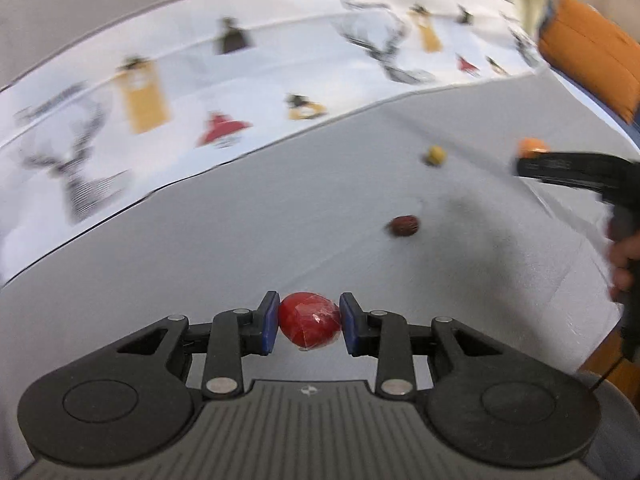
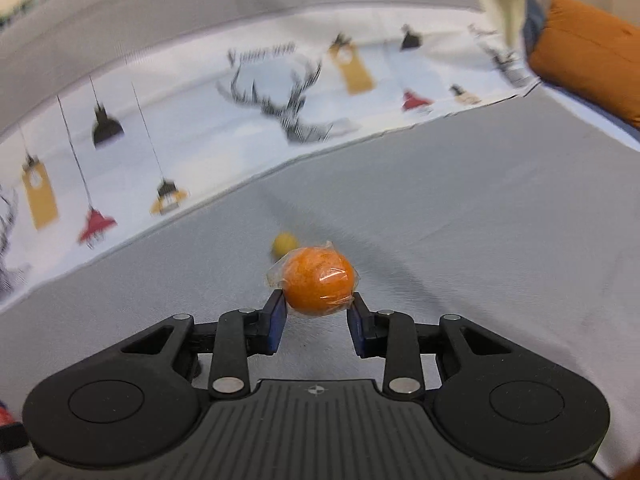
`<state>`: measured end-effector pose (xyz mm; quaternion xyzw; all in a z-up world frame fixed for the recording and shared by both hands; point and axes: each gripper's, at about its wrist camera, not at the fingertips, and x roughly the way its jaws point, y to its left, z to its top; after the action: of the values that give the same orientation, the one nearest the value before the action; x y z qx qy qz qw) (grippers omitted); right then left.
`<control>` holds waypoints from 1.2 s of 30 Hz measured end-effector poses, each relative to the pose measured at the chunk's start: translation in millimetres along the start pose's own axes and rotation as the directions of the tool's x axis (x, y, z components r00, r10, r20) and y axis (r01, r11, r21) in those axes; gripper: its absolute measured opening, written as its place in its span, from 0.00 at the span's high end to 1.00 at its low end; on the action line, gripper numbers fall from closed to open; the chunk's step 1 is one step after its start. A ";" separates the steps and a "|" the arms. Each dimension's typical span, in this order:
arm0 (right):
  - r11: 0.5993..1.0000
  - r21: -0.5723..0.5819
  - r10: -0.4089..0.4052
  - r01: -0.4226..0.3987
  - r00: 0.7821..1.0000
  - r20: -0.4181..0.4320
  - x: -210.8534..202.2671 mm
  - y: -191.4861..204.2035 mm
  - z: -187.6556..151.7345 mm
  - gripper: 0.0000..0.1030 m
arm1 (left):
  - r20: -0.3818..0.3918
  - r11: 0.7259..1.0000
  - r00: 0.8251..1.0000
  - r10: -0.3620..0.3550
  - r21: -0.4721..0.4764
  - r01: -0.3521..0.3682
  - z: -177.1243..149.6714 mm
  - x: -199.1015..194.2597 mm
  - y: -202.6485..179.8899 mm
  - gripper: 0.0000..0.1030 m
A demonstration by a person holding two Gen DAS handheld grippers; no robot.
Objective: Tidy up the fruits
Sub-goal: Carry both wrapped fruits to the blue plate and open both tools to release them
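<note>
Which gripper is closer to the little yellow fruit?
Right. The right gripper, shut on a wrapped orange fruit, sits just in front of the small yellow fruit. The left gripper, holding a wrapped red fruit, is farther back.

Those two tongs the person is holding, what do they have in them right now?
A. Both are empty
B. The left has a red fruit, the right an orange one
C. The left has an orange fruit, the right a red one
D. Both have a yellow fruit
B: the left tongs pinch a plastic-wrapped red fruit, and the right tongs pinch a wrapped orange fruit.
</note>
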<state>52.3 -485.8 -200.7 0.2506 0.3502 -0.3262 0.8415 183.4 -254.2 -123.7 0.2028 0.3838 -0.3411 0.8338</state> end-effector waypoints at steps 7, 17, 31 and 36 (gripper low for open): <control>0.995 -0.024 0.096 -0.095 0.992 0.079 -127.1 2.2 -21.2 0.67 | 0.003 0.991 0.995 0.097 -0.097 -0.096 -50.5 -119.5 27.3 0.65; 0.921 -0.175 0.354 -0.348 0.935 0.004 -261.4 61.6 -88.7 0.67 | -0.061 0.957 0.986 0.154 -0.238 -0.164 -142.7 -225.0 50.5 0.65; 0.779 -0.379 0.507 -0.499 0.858 -0.088 -346.6 126.4 -154.2 0.67 | 0.017 0.924 0.981 0.192 -0.339 -0.175 -202.0 -294.9 57.4 0.65; 0.760 -0.420 0.521 -0.496 0.851 -0.064 -361.9 132.3 -157.6 0.67 | 0.041 0.920 0.979 0.198 -0.353 -0.171 -208.6 -307.4 59.0 0.65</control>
<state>-115.0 -160.6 -1.8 0.1390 0.3072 -0.0091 0.9414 -23.8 38.4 -9.9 0.0748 0.3854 -0.1953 0.8988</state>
